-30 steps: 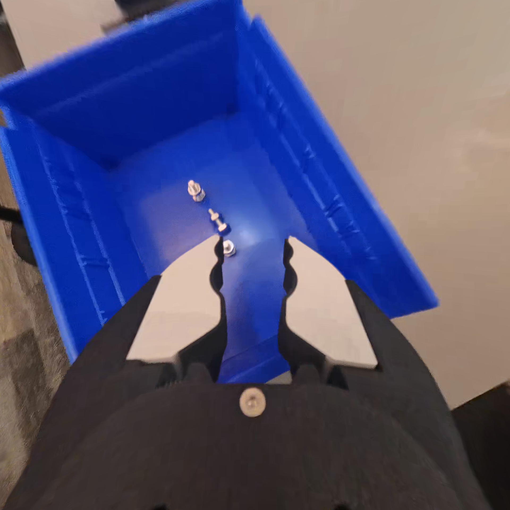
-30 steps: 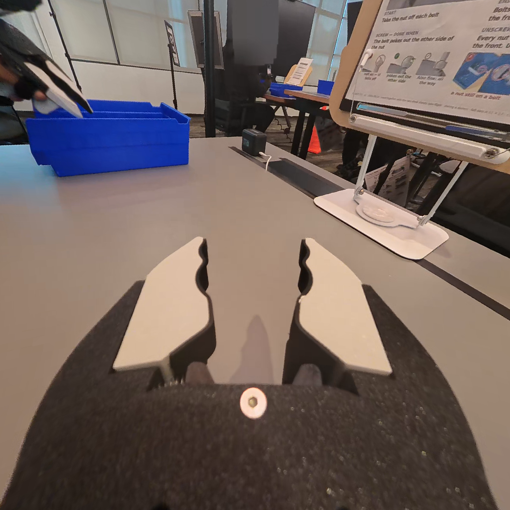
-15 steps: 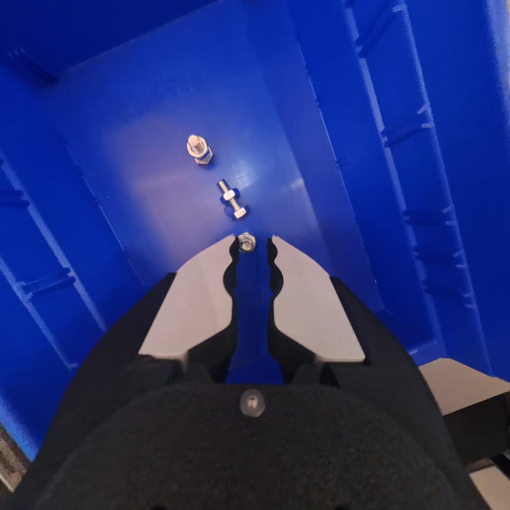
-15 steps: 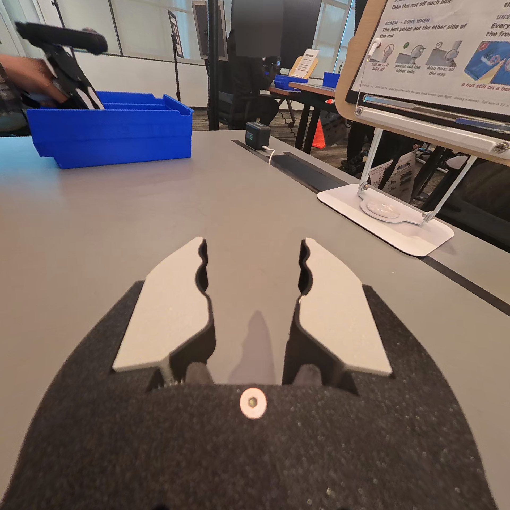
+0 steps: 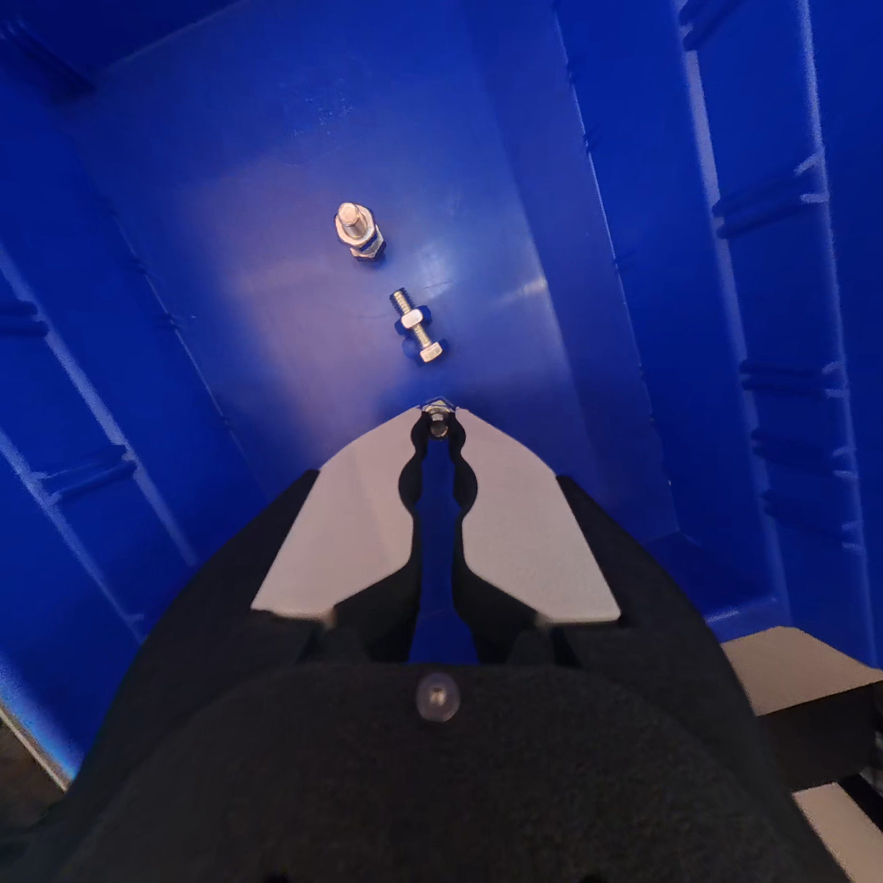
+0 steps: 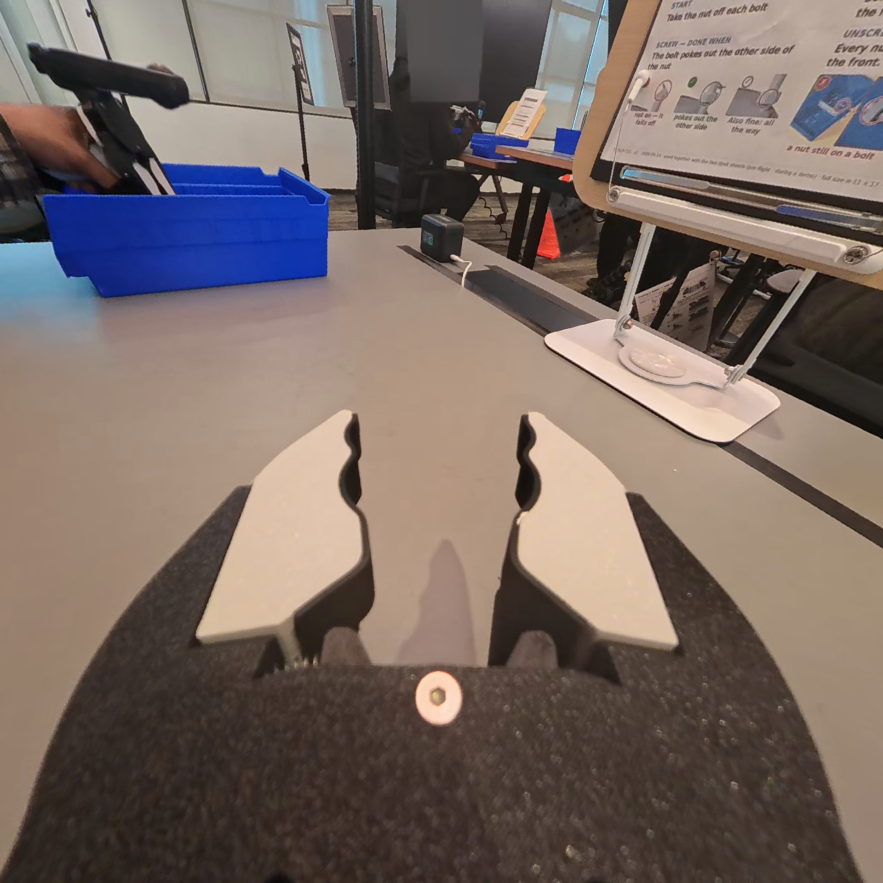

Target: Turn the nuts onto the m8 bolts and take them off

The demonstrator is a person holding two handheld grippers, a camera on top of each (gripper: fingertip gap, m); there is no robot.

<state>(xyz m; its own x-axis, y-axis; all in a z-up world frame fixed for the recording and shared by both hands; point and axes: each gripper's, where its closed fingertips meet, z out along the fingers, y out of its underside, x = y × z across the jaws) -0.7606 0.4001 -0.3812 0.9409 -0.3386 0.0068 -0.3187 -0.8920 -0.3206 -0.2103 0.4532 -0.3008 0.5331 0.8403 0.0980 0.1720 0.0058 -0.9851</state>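
My left gripper [image 5: 437, 423] is down inside the blue bin [image 5: 621, 239], shut on a small bolt with a nut [image 5: 436, 420] standing on the bin floor. Just beyond lies a thin bolt with a nut [image 5: 418, 329] on its side. Farther off stands a thicker bolt with a nut [image 5: 356, 234]. My right gripper [image 6: 438, 446] is open and empty, low over the grey table [image 6: 239, 382]. In the right wrist view the blue bin [image 6: 191, 239] stands at the far left, with the left gripper [image 6: 124, 157] and a hand reaching into it.
A white stand [image 6: 669, 377] holding an instruction board [image 6: 745, 95] stands at the right of the table. A small black device [image 6: 442, 236] with a white cable sits at the table's far edge by a black strip. Other desks and chairs lie beyond. The left gripper's tips are roughly 55 cm from the right gripper's.
My left gripper went down into the bin and its fingers closed on the nearest bolt. My right gripper stayed open and shifted only slightly.
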